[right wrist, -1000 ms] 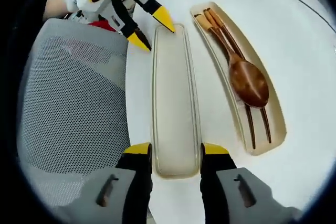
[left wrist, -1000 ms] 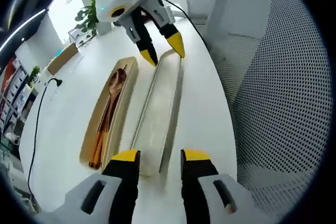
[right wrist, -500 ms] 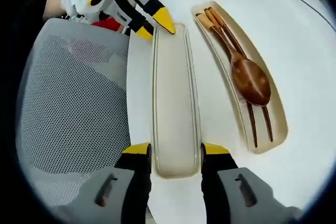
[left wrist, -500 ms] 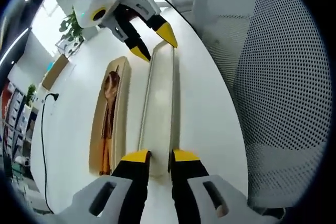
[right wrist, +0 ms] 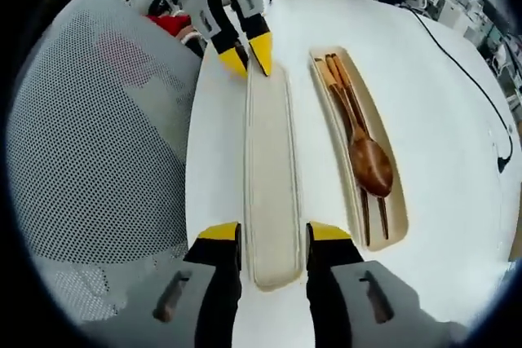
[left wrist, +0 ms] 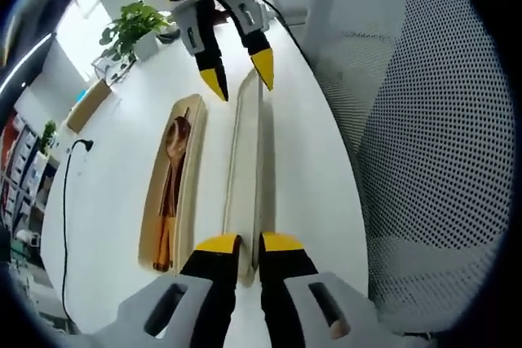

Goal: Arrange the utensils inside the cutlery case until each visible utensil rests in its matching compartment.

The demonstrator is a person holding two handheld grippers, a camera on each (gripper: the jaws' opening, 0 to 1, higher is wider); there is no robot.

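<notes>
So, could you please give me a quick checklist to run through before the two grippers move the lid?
1. Left gripper on the lid: ok, jaws nearly closed on its near end.
2. Right gripper on the lid's other end: cannot tell, jaws straddle it.
3. Wooden spoon and chopsticks inside the case base: ok.
4. Lid apart from the base: ok, white table shows between them.
5. Mesh chair close beside the lid: not ok.

Bare white table (right wrist: 457,136) beyond the cutlery case (right wrist: 397,218), mesh chair (right wrist: 90,144) crowding opposite edge
</notes>
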